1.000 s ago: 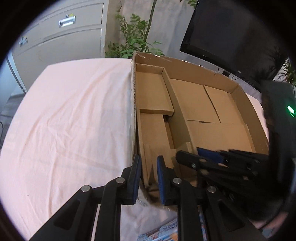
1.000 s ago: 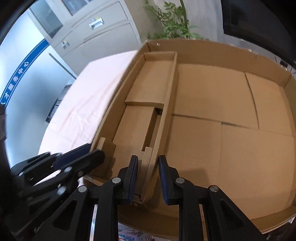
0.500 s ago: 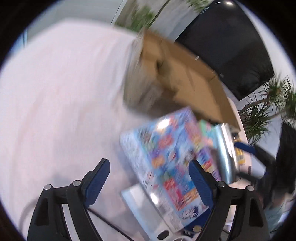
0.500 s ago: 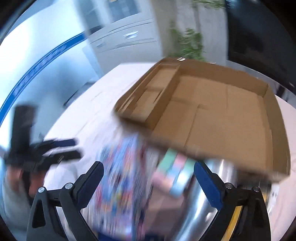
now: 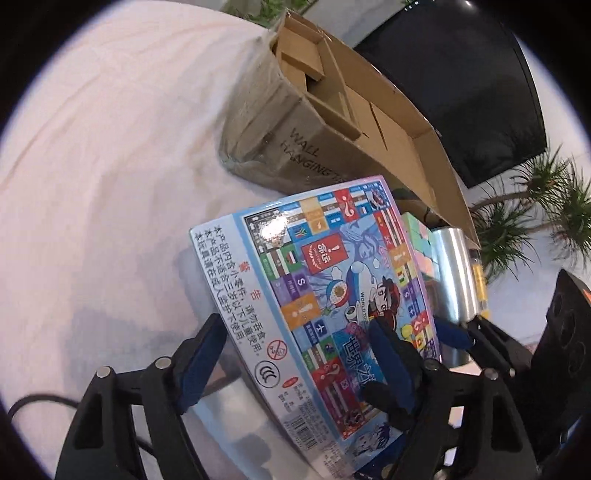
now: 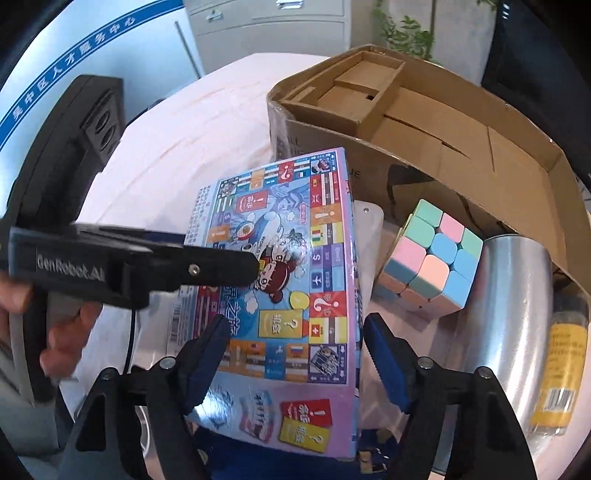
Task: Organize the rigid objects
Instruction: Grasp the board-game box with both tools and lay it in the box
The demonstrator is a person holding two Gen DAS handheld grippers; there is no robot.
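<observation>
A colourful board-game box [image 5: 325, 302] lies in front of the open cardboard box [image 5: 332, 122] on the pink cloth. My left gripper [image 5: 299, 362] is open, its fingers on either side of the game box's near end. My right gripper [image 6: 295, 358] is open too and straddles the same game box [image 6: 291, 273] from the other side. The cardboard box [image 6: 461, 122] holds only cardboard dividers. A pastel puzzle cube [image 6: 432, 258] sits to the right of the game box, beside a shiny metal cylinder [image 6: 513, 314]. The left gripper's body [image 6: 147, 266] crosses the right wrist view.
A small bottle with a yellow label [image 6: 561, 358] lies to the right of the metal cylinder. A black cable [image 5: 33, 402] runs over the cloth at lower left. A dark screen [image 5: 461, 74] and plants stand behind the box. Grey cabinets [image 6: 273, 22] stand at the back.
Both grippers have pulled back out of the cardboard box, dropped in front of it and opened wide. They now straddle the game box.
</observation>
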